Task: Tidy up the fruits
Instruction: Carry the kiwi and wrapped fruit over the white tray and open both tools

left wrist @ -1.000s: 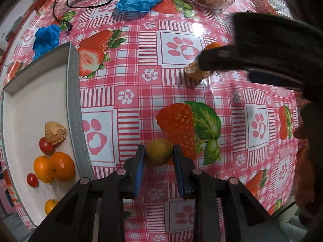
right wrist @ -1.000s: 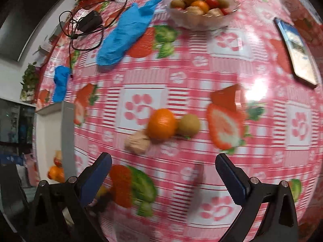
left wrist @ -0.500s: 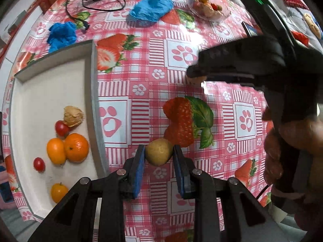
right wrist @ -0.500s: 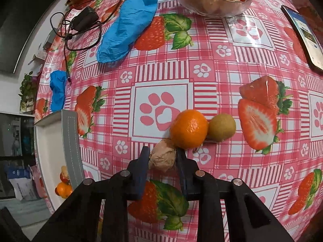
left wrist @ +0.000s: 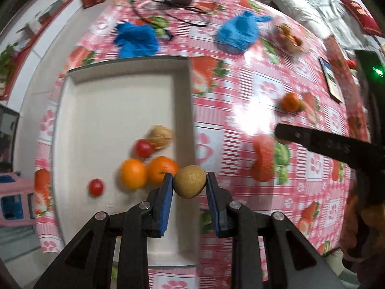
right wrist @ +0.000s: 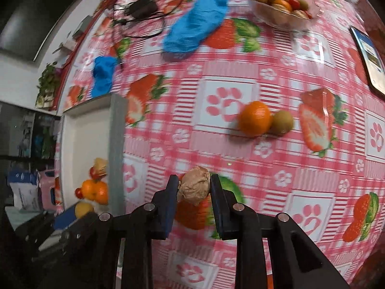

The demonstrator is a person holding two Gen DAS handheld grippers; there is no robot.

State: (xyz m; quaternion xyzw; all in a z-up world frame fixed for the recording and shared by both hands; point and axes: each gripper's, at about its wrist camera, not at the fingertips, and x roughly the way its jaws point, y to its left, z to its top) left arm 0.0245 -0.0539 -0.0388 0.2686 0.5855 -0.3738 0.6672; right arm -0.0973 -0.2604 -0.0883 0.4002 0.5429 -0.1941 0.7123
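The left gripper [left wrist: 189,185] has its blue pads clamped on a small brownish-green round fruit [left wrist: 190,181] – looks like a kiwi or similar. In the left wrist view it hangs right over the right-hand rim of the white tray [left wrist: 182,101], clear of the cloth.

Inside the tray, at about 9 o'clock from the held fruit, sit 2 oranges [left wrist: 133,173] touching each other. A red cherry tomato [left wrist: 143,147] sits just above them, and a walnut [left wrist: 160,136] touches that one at its 1 o'clock. Another cherry tomato [left wrist: 96,187] lies on its own further out at 9 o'clock.

The right gripper [right wrist: 194,187] is squeezing a walnut [right wrist: 194,187] between its pads, lifted off the table. Whether it's a real nut or a toy I can't tell. In the right wrist view a loose orange [right wrist: 255,118] and a green-brown fruit [right wrist: 282,122] sit touching each other on the strawberry tablecloth [right wrist: 312,192], at around 1 o'clock from the held walnut. The tray edge is off at 9 o'clock.

Further back at 12 to 1 o'clock there's a clear bowl [right wrist: 284,7] with more fruit and nuts. Blue gloves [right wrist: 199,21] sit at 12 o'clock, a black cable and adapter [right wrist: 142,7] at 11, and a phone [right wrist: 368,60] at 2 o'clock – both views are a bit blurry.
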